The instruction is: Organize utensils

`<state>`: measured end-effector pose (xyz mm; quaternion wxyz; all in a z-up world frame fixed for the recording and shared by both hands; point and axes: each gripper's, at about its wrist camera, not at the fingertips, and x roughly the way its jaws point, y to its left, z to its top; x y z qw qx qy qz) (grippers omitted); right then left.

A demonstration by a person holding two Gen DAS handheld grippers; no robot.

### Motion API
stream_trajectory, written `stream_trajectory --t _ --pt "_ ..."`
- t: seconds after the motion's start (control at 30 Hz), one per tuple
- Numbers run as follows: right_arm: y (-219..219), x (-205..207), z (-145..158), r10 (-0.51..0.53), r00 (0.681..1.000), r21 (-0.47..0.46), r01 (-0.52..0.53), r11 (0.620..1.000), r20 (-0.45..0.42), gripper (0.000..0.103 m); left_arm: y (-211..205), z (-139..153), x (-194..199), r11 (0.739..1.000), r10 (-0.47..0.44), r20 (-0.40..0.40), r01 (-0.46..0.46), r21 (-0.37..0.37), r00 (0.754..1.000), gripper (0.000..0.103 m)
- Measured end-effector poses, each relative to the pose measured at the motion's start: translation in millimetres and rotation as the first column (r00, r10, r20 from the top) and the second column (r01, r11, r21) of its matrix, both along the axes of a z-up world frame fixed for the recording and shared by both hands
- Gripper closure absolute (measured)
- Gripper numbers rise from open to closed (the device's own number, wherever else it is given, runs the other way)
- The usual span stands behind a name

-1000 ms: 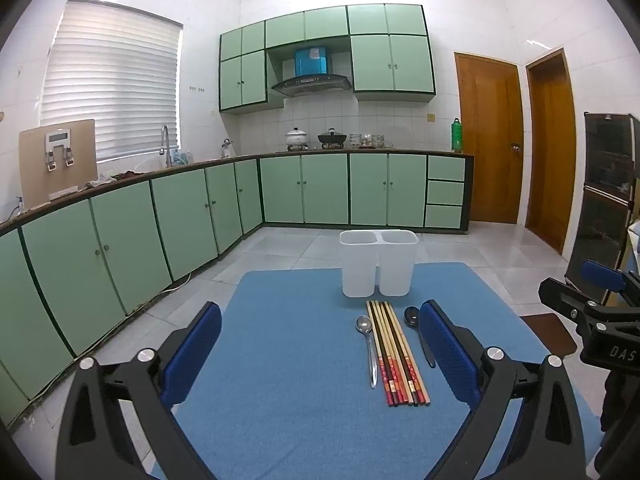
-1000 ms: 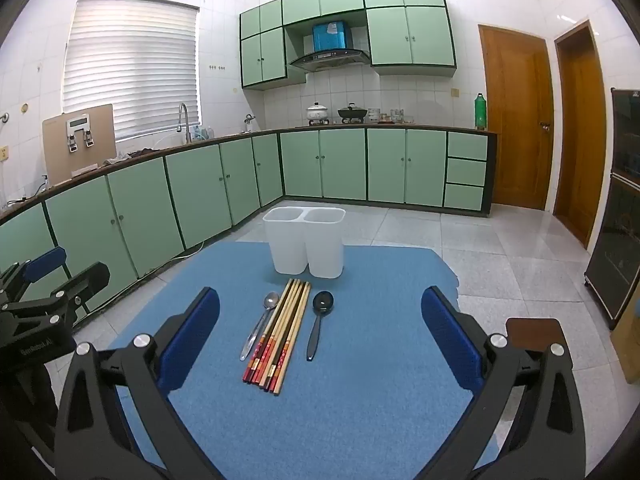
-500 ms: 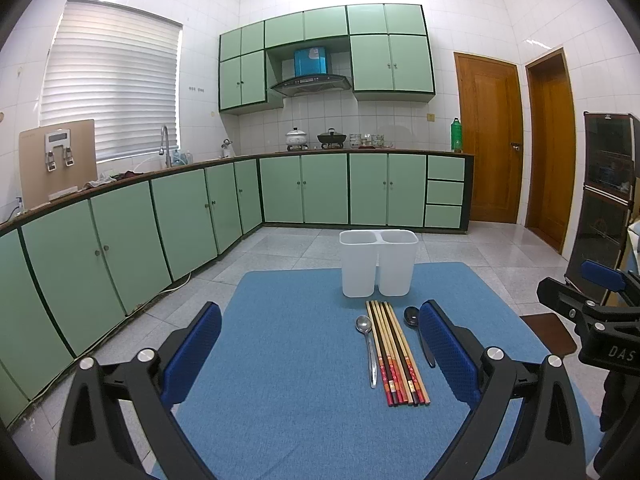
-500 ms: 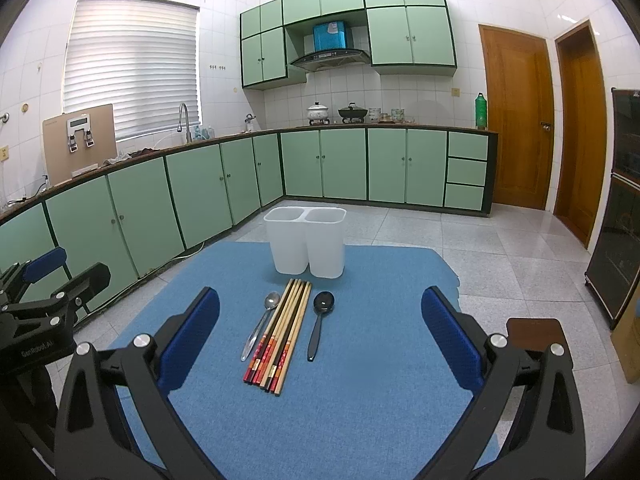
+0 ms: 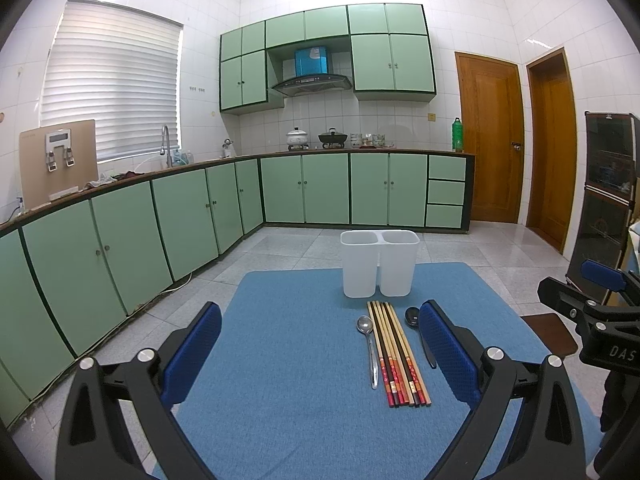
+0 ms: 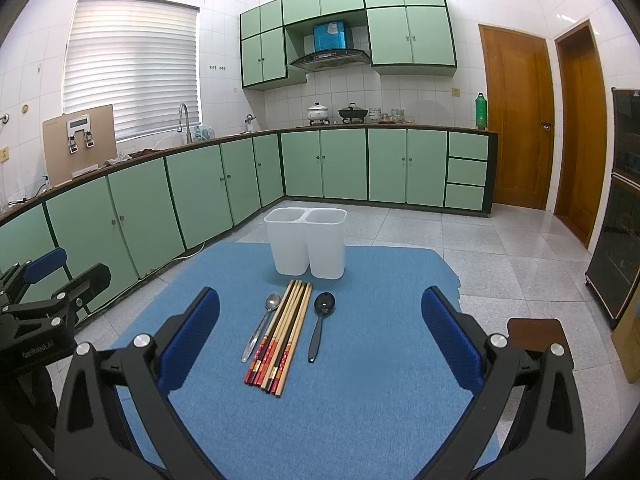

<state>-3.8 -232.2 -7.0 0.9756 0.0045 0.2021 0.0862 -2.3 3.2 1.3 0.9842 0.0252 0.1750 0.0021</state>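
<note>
A white two-compartment holder (image 5: 378,263) (image 6: 307,242) stands upright and empty at the far end of a blue mat (image 5: 288,360) (image 6: 360,380). In front of it lie a silver spoon (image 5: 369,348) (image 6: 262,325), a bundle of several chopsticks (image 5: 398,354) (image 6: 283,337) and a black spoon (image 5: 418,332) (image 6: 320,322), side by side. My left gripper (image 5: 320,356) is open and empty, above the mat's near part, left of the utensils. My right gripper (image 6: 320,340) is open and empty, held above the utensils' near ends. Each gripper shows at the edge of the other's view.
The mat covers a table standing in a kitchen with green cabinets (image 5: 180,216) along the left and back. Wooden doors (image 5: 492,140) are at the right. A dark appliance cabinet (image 6: 624,200) stands at the far right. A brown stool (image 6: 534,330) is beside the table's right edge.
</note>
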Motion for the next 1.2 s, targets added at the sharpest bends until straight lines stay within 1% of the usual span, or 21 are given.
stream_trajectory --t 1.07,1.2 --pt "-0.9 0.4 -1.6 -0.001 1.0 0.003 0.001 1.0 -0.004 0.005 2.7 -1.6 1.7 1.0 0.0 -0.007 0.0 0.001 1.0 0.006" --pt "0.0 1.3 -5.4 -0.002 1.0 0.003 0.002 1.0 -0.005 0.005 4.4 -2.6 1.8 1.0 0.0 -0.008 0.0 0.001 1.0 0.006"
